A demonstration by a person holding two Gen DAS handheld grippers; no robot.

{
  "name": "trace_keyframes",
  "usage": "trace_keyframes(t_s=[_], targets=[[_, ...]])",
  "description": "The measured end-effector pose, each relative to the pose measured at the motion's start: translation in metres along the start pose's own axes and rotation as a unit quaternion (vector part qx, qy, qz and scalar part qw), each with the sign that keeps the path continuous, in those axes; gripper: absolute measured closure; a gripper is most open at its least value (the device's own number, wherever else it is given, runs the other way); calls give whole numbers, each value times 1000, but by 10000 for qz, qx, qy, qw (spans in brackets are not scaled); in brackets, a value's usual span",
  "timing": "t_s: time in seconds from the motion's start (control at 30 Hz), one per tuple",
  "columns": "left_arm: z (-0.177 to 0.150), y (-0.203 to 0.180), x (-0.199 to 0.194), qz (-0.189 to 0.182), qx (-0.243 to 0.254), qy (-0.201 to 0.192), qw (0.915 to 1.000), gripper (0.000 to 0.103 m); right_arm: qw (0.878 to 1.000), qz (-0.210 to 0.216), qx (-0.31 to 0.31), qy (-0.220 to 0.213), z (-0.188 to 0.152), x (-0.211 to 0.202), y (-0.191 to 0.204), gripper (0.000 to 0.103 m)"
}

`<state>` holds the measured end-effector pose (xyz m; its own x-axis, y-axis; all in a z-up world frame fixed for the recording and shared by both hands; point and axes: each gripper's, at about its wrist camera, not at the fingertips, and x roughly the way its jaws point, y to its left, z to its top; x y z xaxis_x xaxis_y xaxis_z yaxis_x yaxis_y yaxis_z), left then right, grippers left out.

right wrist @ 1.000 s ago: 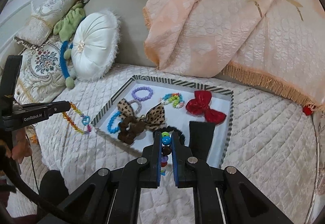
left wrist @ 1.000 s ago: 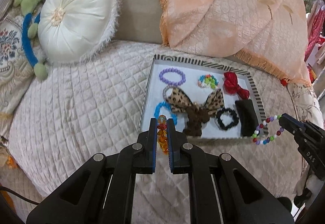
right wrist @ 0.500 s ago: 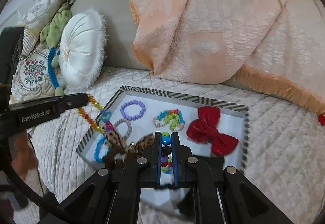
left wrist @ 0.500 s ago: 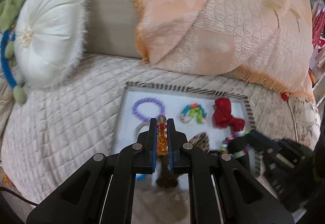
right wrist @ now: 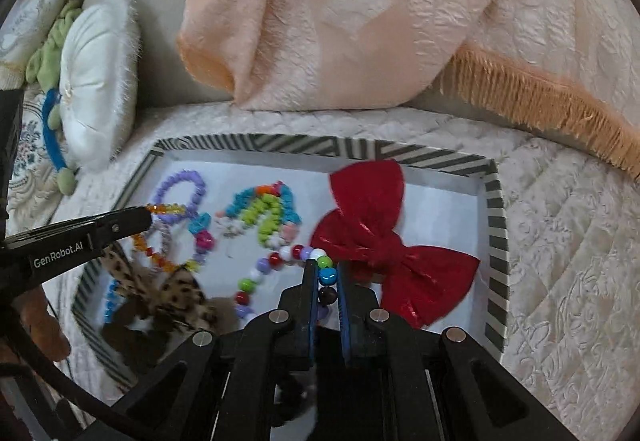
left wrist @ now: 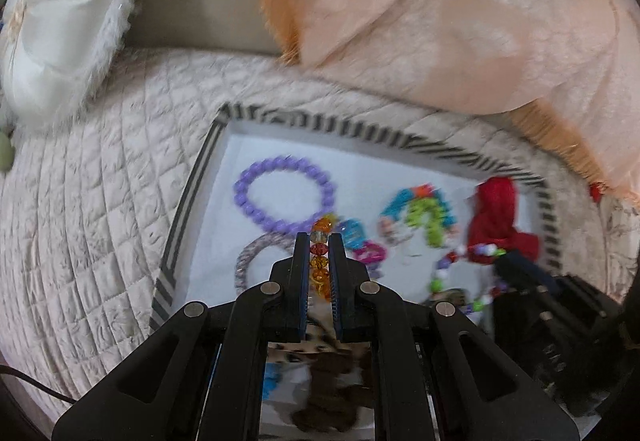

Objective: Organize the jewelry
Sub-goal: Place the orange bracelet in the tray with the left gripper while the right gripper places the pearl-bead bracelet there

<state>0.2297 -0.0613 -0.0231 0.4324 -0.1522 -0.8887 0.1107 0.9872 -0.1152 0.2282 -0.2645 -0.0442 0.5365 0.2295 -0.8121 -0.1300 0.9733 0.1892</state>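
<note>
Risk: left gripper (left wrist: 319,261) clamps the orange-and-amber faceted bead bracelet (left wrist: 320,261) and right gripper (right wrist: 325,277) clamps the multicoloured round-bead bracelet (right wrist: 276,261), both dangling over the crowded striped-rim white tray (right wrist: 494,209), so released loops could snag the rainbow loom-band bracelet (right wrist: 264,213).

I see both wrist cameras angled steeply down, close over the striped tray (left wrist: 188,209) on the bed; both share tray (right wrist: 494,225) interior, left view from its left.
</note>
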Motion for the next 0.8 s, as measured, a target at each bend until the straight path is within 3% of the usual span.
trace_keyframes(t_s=[0.27, 0.3, 0.4, 0.8], targets=[[-15, 5, -4, 200, 108, -130, 9997, 93, 9998, -159, -144, 24, -14, -5, 1, 90], [-16, 5, -7, 208, 111, -146, 9996, 88, 9997, -168, -163, -23, -17, -11, 3, 89], [-24, 6, -17, 182, 105, -249, 9995, 59, 9997, -95, -126, -185, -24, -29, 3, 79], [-69, 8, -82, 457, 219, -915, 9945, 58, 9979, -191, 75, -619, -58, -92, 33, 68]])
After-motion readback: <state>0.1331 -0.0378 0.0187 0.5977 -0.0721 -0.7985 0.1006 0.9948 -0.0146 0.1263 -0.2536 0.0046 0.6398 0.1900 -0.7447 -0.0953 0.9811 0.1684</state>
